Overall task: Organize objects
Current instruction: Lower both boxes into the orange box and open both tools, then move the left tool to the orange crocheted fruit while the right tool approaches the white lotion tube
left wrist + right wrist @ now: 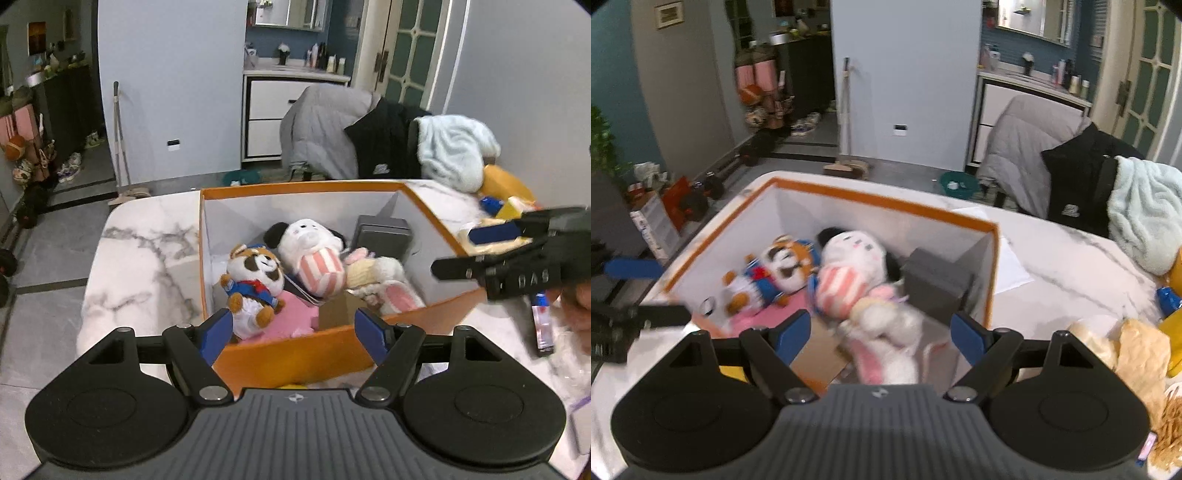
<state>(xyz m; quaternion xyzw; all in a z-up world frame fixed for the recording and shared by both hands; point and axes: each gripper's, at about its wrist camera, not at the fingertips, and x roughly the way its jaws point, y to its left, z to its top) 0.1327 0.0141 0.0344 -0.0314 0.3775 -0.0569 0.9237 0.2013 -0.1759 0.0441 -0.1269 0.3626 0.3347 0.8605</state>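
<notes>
An orange box (295, 352) with white inside stands on the marble table (147, 251). In it lie a raccoon plush (255, 284), a white dog plush with a striped cup (314, 254), a white-and-pink bunny plush (384, 284), a grey case (382, 234) and a pink sheet (295, 319). My left gripper (295, 332) is open and empty above the box's near wall. My right gripper (879, 338) is open and empty over the bunny plush (882, 332); the box (991, 273) fills that view. The right gripper also shows at the right of the left wrist view (480, 251).
Snack bags and yellow packets (502, 206) lie on the table right of the box. A chair with a grey blanket, black jacket and pale blue towel (454, 147) stands behind. A white paper (1012, 266) lies by the box. Chips (1137, 354) sit at right.
</notes>
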